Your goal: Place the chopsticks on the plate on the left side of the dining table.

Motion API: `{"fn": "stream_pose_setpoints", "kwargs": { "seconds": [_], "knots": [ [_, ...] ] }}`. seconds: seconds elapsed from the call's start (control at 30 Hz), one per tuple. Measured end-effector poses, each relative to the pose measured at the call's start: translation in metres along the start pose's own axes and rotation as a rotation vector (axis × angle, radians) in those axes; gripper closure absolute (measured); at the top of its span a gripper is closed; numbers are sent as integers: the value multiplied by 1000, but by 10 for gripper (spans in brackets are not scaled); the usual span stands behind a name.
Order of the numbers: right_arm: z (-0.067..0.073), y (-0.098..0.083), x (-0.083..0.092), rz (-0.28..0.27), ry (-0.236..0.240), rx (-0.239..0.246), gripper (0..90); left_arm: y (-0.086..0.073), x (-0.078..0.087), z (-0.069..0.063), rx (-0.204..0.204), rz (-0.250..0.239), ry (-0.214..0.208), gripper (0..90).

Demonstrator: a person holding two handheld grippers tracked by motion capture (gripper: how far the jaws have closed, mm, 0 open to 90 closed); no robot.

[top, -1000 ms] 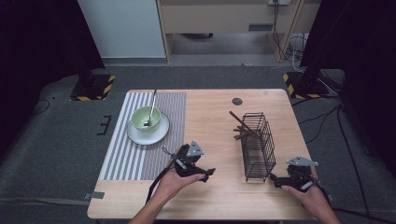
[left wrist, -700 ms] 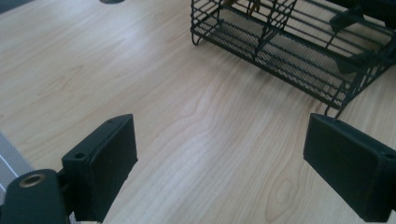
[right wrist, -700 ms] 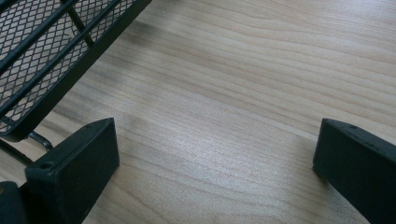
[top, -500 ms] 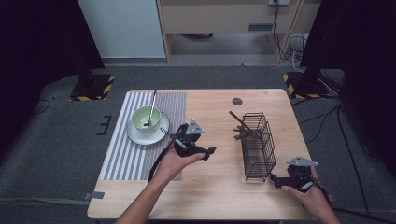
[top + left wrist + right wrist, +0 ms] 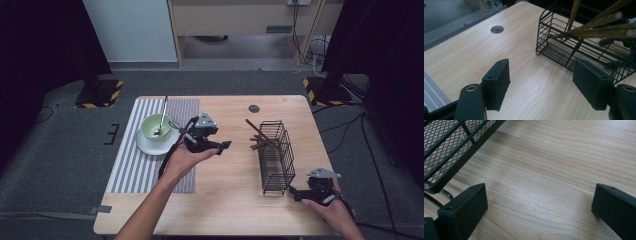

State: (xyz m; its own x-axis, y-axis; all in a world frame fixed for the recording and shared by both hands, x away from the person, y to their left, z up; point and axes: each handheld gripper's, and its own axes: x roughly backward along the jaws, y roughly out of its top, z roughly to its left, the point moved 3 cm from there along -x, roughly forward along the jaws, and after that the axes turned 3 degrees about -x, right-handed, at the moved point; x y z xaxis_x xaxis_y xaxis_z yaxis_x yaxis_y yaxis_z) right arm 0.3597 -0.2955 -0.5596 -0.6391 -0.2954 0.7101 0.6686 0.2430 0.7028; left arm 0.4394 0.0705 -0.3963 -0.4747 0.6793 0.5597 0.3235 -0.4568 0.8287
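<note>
High view, left gripper (image 5: 224,145): held above the desk (image 5: 230,200) between the bowl and the wire basket, jaws pointing toward the basket, nothing between them, apart but just been closing.
High view, right gripper (image 5: 294,192): low at the desk's near right corner, just beside the near end of the basket, jaws aimed at it.
High view, wire basket (image 5: 276,160): black, standing on the right half of the desk, long side running away from the person.
High view, wooden sticks (image 5: 257,135): brown, leaning out of the basket's far end toward the desk's middle.
High view, bowl (image 5: 156,127): pale green, on a white saucer (image 5: 145,146) on the striped mat (image 5: 135,170) at left, a spoon (image 5: 162,117) standing in it.
High view, hole (image 5: 254,108): round, dark, in the desk near the far edge.

Left gripper view, jaws: moderately apart, only bare desk (image 5: 474,57) seen between them.
Left gripper view, wire basket (image 5: 564,50): ahead and to the right, well clear of the jaws, wooden sticks (image 5: 599,25) slanting out of it at upper right.
Left gripper view, hole (image 5: 497,29): at upper left.

Right gripper view, jaws: spread wide, holding nothing, bare wood grain (image 5: 549,182) between them.
Right gripper view, wire basket (image 5: 451,147): mesh corner at upper left, just beside the left jaw, whether touching cannot be told.
</note>
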Motion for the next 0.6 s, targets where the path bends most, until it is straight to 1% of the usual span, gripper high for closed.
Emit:
{"fn": "stream_pose_setpoints", "kwargs": {
  "seconds": [0.1,0.17,0.23,0.37,0.43,0.6],
  "knots": [
    [0,0,0,0,1,1,4,5,2,0,-12,-2,0,319],
    [0,0,0,0,1,1,4,11,4,0,-10,-19,-10,336],
    [0,0,0,1,1,-1,4,15,3,0,-25,-9,-9,352],
    [0,0,0,1,3,1,4,21,2,-2,-30,-17,-20,404],
    [0,0,0,1,3,2,4,26,-2,-4,-31,-26,-34,427],
    [0,0,0,1,3,2,4,36,-9,-6,-53,-32,-64,468]
  ]
}}
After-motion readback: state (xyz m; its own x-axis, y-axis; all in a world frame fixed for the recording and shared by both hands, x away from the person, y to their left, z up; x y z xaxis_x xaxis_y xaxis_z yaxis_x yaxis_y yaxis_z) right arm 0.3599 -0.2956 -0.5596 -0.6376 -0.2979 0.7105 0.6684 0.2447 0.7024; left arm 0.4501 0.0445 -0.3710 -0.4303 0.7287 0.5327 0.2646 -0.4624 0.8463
